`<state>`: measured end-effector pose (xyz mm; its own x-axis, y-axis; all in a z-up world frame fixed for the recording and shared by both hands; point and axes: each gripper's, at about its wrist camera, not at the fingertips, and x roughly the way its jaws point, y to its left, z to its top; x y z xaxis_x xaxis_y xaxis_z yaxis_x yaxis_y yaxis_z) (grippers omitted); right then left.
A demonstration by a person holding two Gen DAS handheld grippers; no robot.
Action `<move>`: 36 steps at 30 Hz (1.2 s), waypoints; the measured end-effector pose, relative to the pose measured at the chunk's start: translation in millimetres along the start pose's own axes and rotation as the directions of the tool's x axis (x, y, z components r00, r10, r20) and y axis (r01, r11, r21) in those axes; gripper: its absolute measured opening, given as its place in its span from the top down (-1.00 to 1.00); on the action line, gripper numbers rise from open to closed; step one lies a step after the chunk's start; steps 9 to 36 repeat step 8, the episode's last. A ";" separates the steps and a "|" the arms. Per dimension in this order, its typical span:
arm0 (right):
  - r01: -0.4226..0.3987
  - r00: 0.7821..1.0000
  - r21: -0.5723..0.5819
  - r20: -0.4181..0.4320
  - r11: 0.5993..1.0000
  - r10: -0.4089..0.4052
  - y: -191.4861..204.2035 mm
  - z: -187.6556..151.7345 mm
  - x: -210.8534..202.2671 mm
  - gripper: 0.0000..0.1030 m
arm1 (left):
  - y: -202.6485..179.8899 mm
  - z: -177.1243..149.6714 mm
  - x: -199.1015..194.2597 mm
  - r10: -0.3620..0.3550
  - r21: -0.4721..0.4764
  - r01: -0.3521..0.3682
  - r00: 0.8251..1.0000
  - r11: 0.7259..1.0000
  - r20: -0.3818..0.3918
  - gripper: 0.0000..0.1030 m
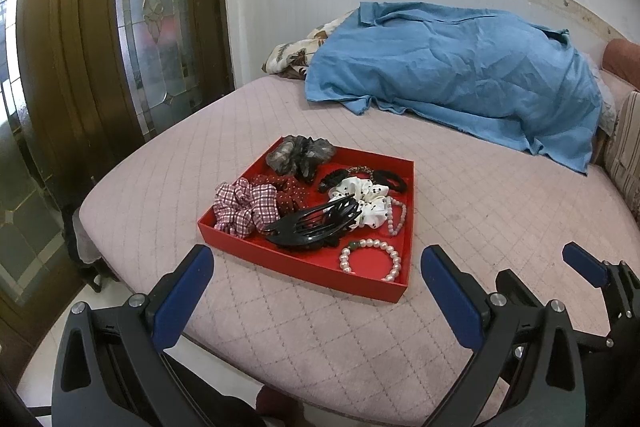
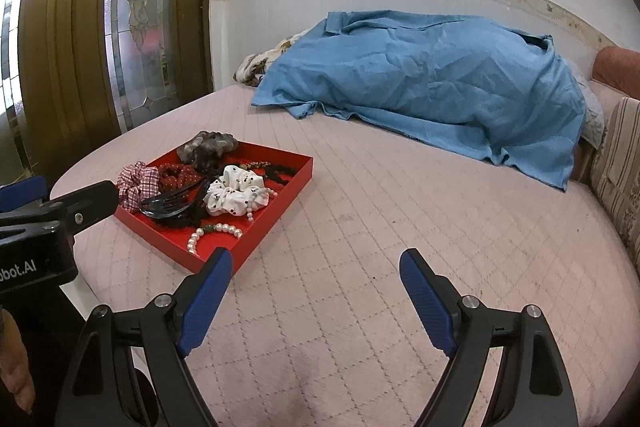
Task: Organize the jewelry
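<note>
A shallow red tray [image 1: 280, 259] lies on the pink quilted bed; it also shows in the right wrist view [image 2: 276, 211]. It holds a checked scrunchie [image 1: 244, 207], a dotted red scrunchie [image 1: 286, 193], a grey scrunchie [image 1: 300, 153], a white dotted scrunchie [image 1: 362, 197], a black claw clip [image 1: 312, 225], a pearl bracelet [image 1: 370, 259] and a pink bead bracelet [image 1: 396, 217]. My left gripper [image 1: 318, 267] is open and empty just in front of the tray. My right gripper [image 2: 316, 267] is open and empty, right of the tray over bare mattress.
A crumpled blue sheet [image 1: 452, 75] covers a pile at the back of the bed. The mattress [image 2: 400, 219] edge curves along the left, with floor below. A wooden glass-paned door [image 1: 120, 27] stands on the left. A striped cushion [image 2: 616, 163] lies at the right.
</note>
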<state>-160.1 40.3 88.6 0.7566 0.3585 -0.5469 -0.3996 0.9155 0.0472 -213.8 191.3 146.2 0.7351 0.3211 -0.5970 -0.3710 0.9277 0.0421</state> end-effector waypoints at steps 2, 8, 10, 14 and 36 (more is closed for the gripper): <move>-0.002 1.000 0.005 -0.005 1.000 0.002 -3.0 -1.0 0.7 -0.73 | -3.2 2.3 1.3 0.006 0.005 -0.006 1.000 1.000 -0.002 -1.00; 0.001 1.000 0.027 -0.021 1.000 0.000 -15.9 -3.5 3.7 -0.75 | -13.5 5.4 4.6 0.026 0.023 -0.025 1.000 0.999 -0.015 -1.00; 0.001 1.000 0.027 -0.021 1.000 0.000 -15.9 -3.5 3.7 -0.75 | -13.5 5.4 4.6 0.026 0.023 -0.025 1.000 0.999 -0.015 -1.00; 0.001 1.000 0.027 -0.021 1.000 0.000 -15.9 -3.5 3.7 -0.75 | -13.5 5.4 4.6 0.026 0.023 -0.025 1.000 0.999 -0.015 -1.00; 0.001 1.000 0.027 -0.021 1.000 0.000 -15.9 -3.5 3.7 -0.75 | -13.5 5.4 4.6 0.026 0.023 -0.025 1.000 0.999 -0.015 -1.00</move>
